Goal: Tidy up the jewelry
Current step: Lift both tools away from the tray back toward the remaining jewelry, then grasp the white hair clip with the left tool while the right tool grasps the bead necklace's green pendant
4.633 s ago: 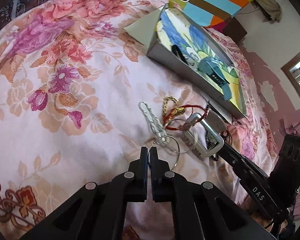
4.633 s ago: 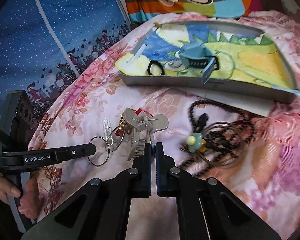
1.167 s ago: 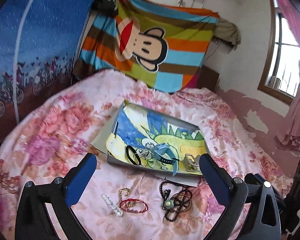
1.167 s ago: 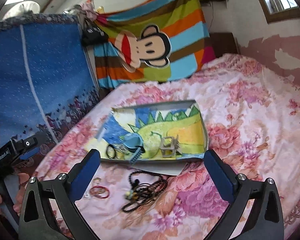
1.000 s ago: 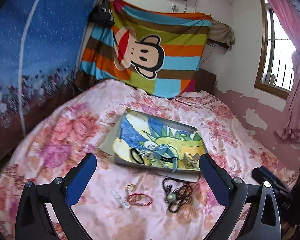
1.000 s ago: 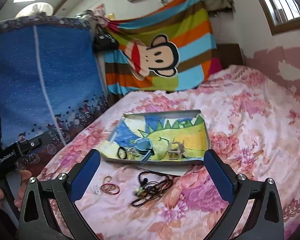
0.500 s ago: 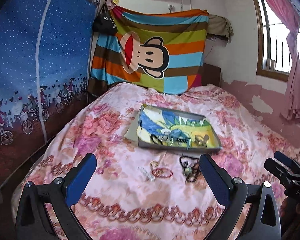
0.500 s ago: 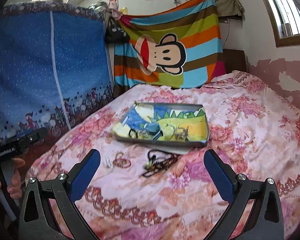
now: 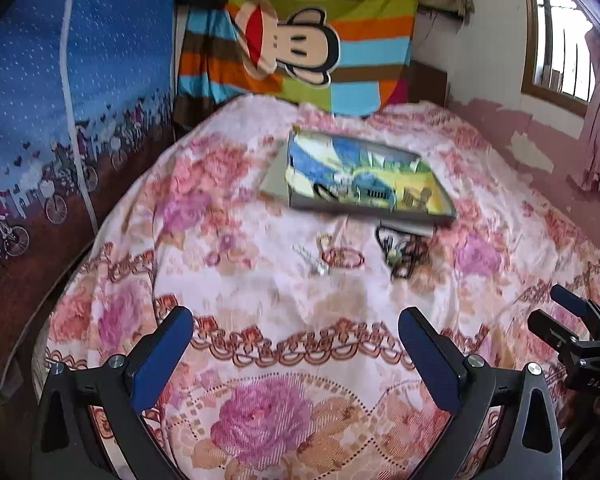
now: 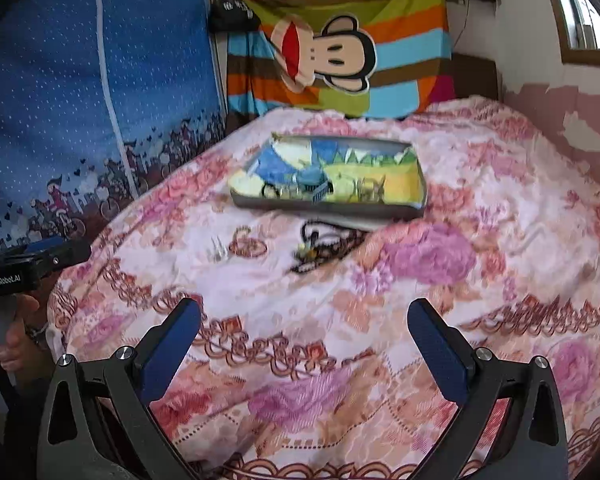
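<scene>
A shallow tray [image 9: 364, 213] with a dinosaur picture lies far ahead on the flowered bedspread; in it are a black hair tie [image 9: 322, 192], a blue watch [image 9: 374, 190] and a metal clip [image 9: 414, 196]. On the spread in front of the tray [image 10: 328, 209] lie a white hair clip [image 9: 312, 258], a red bracelet [image 9: 342, 258] and a tangled black bead necklace [image 9: 404, 252]. The bracelet [image 10: 248, 246] and the necklace [image 10: 324, 246] also show in the right wrist view. My left gripper [image 9: 294, 320] and my right gripper [image 10: 304, 308] both hang open and empty, well back from the jewelry.
A blue patterned curtain [image 9: 60, 100] runs along the bed's left side, with a striped monkey blanket [image 9: 300, 40] on the back wall. The right gripper [image 9: 558, 316] shows at the right edge. The left gripper [image 10: 76, 250] and a hand [image 10: 12, 340] show at the left edge.
Both grippers, shut near the jewelry 4.6 s ago, are now open and have drawn far back from the tray. The metal clip and a ring now lie in the tray.
</scene>
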Demonstrator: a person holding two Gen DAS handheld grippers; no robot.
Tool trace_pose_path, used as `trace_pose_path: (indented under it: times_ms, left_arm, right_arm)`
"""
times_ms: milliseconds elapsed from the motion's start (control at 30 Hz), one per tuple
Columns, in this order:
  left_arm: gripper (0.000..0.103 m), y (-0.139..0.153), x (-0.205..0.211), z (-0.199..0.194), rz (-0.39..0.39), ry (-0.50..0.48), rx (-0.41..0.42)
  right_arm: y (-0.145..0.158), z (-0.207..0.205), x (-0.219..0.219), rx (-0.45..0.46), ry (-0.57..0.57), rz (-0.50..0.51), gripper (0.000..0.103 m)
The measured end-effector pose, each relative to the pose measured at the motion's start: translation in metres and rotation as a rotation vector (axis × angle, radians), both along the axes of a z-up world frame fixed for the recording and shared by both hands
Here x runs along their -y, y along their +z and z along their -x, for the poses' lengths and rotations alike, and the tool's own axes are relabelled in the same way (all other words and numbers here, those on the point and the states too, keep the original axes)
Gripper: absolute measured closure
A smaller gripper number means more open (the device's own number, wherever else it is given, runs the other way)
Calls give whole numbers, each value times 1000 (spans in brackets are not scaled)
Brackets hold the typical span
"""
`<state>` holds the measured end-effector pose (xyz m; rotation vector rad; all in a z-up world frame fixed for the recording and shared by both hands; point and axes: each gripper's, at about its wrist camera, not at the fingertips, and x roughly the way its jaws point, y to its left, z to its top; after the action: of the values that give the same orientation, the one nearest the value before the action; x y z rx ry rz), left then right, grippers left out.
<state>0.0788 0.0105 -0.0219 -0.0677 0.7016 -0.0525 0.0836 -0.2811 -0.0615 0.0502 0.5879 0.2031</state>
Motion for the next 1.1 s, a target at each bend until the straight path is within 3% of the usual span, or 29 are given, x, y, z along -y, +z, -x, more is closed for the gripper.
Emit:
trace_pose_path:
  times_ms: [200,333,667,800,933,1033,1100]
  left_arm:
    - [0,-20,4,-22,-33,11,-133]
    - [0,-30,-1,-40,3,30,-193]
    - [0,-52,-5,-95,141,49,-248]
    - [2,-60,-3,-114,206,35,-228]
    - [11,-65,-1,-131,256,11,-202]
    - [25,-72,1,-144,300,-22,-197]
    - [34,-79,4,-153,321,-49,-212]
  right_arm:
    - [-27,-16,1,-108,8,-13,1]
    - [-36,-27,4,-134,13,-24,1]
    - [-47,-71,10,-151,36,-30,1]
    - [-50,-93,6,-181,72,-45,1]
    - [-56,-110,4,-192,102,-78,1]
    - [-57,-123,-1,-184,131,-77,2]
    - [-59,-134,-6,-186,159,-77,12]
